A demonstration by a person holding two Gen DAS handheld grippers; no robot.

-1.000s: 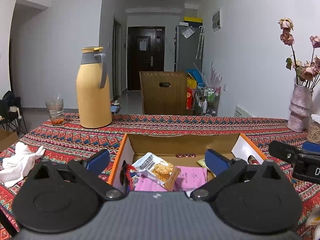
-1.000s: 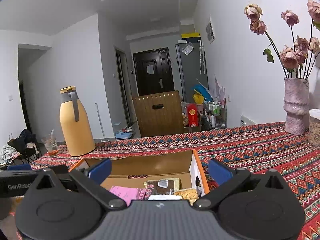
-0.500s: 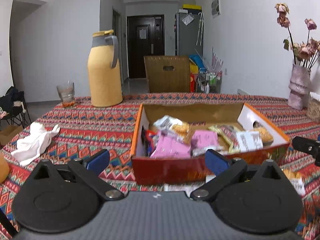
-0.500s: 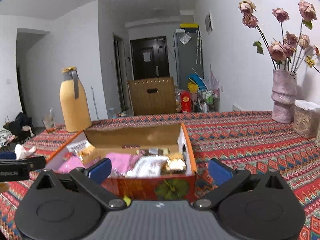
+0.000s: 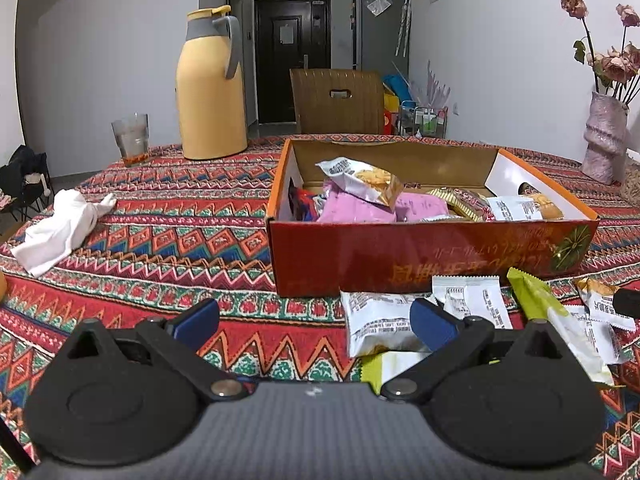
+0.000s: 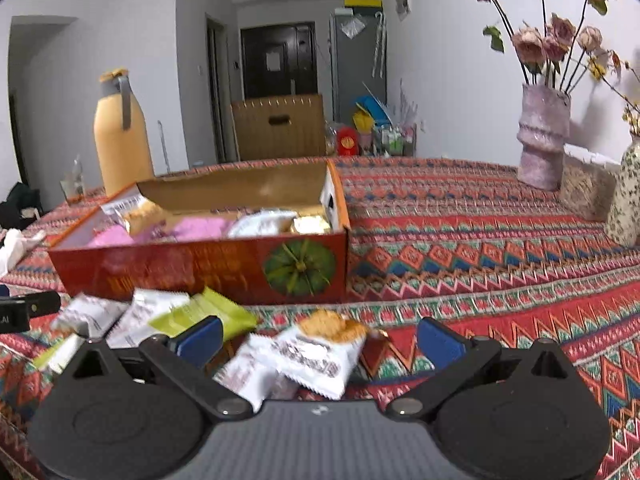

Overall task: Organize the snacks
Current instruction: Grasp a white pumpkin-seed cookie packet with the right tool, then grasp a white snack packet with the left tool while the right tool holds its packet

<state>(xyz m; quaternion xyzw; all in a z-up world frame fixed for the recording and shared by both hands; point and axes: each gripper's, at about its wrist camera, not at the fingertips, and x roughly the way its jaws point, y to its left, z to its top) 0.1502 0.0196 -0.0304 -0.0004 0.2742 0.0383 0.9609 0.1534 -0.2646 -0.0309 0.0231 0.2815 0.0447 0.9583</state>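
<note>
The orange snack box (image 5: pixel 432 256) lies on the patterned tablecloth (image 5: pixel 168 216), its long axis running left to right across both views, open top up. Loose snack packets (image 6: pixel 308 356) lie scattered just before it. Left gripper (image 5: pixel 314 322) and right gripper (image 6: pixel 320 338) hover with jaws spread, empty.

White walls (image 5: pixel 120 20) enclose the room. A dark door (image 5: pixel 294 56) stands at the far end, with a grey fridge (image 5: pixel 380 28) to its right. A brown chair (image 5: pixel 336 100) sits behind the worktop (image 5: pixel 180 208), which wears a bright patterned cloth. The light is even and dim.
</note>
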